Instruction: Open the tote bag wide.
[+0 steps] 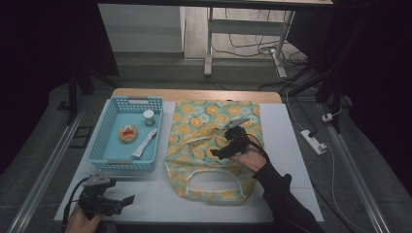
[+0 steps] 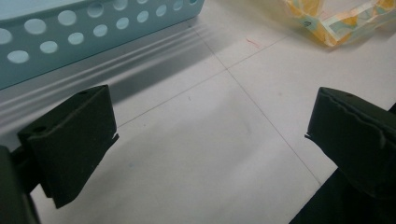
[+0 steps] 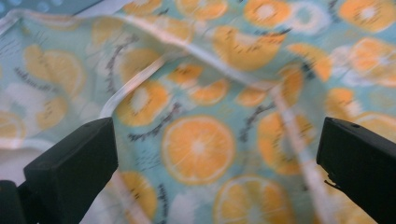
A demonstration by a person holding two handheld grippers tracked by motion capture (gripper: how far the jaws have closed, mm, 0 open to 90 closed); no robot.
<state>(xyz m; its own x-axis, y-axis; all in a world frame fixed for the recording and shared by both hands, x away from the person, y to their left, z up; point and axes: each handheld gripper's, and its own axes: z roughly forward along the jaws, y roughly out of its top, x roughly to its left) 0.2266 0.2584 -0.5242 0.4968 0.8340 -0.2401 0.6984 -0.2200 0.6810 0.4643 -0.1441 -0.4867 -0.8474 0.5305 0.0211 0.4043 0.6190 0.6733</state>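
Orange-print fabric bag flat on table, right gripper above it — jaws released, left gripper released too.

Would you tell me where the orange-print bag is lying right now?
In the high view the bag lies flat at the middle of the white table, just right of the blue basket, with the open right gripper over it.

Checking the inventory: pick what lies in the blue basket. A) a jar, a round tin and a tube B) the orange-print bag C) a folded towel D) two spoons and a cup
A: the high view shows a jar, a round tin and a tube inside the basket; the bag lies beside it.
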